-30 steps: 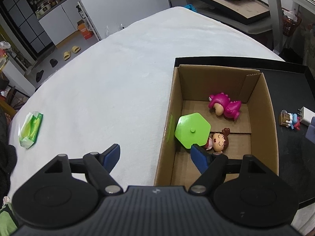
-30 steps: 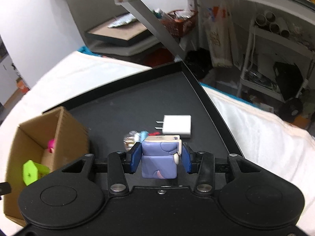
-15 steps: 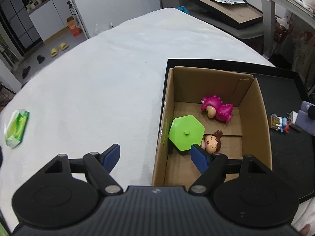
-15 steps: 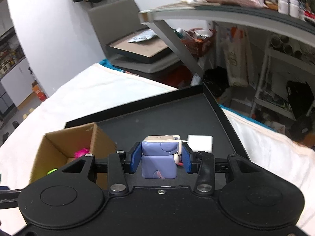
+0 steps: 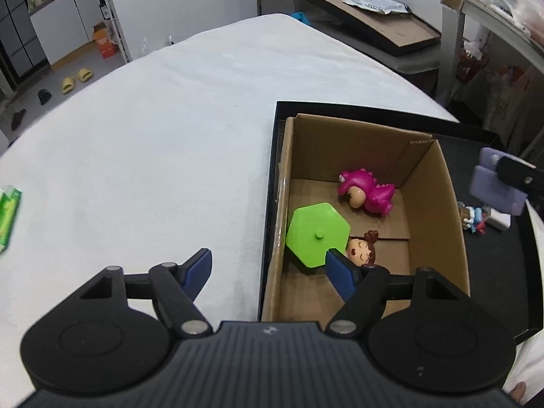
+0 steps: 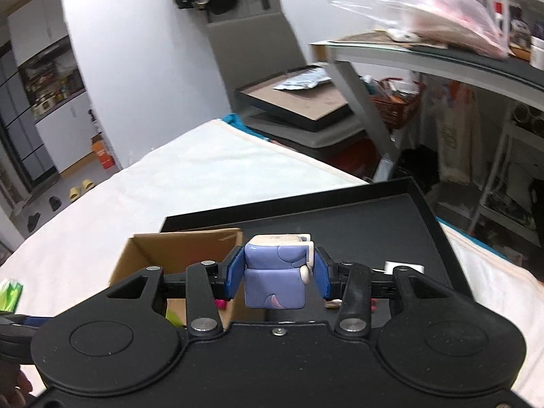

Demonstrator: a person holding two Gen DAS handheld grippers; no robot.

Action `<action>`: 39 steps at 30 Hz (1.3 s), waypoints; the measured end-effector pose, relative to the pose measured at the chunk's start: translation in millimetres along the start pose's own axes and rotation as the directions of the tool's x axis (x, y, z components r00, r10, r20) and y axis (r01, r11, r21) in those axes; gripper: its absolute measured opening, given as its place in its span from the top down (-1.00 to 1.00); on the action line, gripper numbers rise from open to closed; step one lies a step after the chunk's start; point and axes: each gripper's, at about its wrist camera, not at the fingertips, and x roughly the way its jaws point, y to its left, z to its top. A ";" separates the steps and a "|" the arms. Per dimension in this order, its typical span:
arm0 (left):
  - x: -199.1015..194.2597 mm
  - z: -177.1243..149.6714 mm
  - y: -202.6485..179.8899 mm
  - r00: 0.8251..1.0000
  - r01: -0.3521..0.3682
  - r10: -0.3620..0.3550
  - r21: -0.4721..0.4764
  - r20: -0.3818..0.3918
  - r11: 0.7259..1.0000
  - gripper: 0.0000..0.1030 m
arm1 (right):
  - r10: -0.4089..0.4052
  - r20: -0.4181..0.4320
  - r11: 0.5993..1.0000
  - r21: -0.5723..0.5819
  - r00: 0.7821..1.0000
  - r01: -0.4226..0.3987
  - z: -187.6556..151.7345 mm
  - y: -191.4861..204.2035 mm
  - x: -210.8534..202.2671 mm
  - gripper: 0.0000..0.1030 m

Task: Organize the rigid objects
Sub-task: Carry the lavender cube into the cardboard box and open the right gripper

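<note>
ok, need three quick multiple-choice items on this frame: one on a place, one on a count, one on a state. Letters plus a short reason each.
1. Where does the pink dinosaur toy lie?
A. in the cardboard box
B. on the white cloth
C. on the bare tray floor

2. How many toys are inside the box?
A. one
B. three
C. five

3. What is the right gripper doing?
A. open and empty
B. shut on the purple block toy
C. shut on the charger

Answers:
1 A: the left wrist view shows it on the box floor near the far wall.
2 B: the dinosaur, the green hexagon piece and the brown-haired doll head are the only things seen there.
3 B: the right wrist view shows both blue pads pressed against the block's sides, lifted clear of the black tray.
</note>
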 end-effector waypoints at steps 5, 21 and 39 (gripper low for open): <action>8.2 0.5 10.6 0.999 0.040 -0.040 -0.026 -0.023 0.999 0.17 | 0.024 -0.011 0.999 -0.028 1.000 -0.024 0.8 15.2 6.2 0.18; 29.6 -1.8 26.2 0.979 0.178 -0.181 -0.036 -0.092 0.983 0.80 | 0.106 -0.017 0.986 -0.131 0.994 -0.107 -1.6 65.6 25.9 0.18; 36.8 2.4 36.7 0.964 0.231 -0.237 -0.061 -0.121 0.971 0.74 | 0.201 -0.040 0.967 -0.149 0.979 -0.205 -3.7 109.2 52.5 0.13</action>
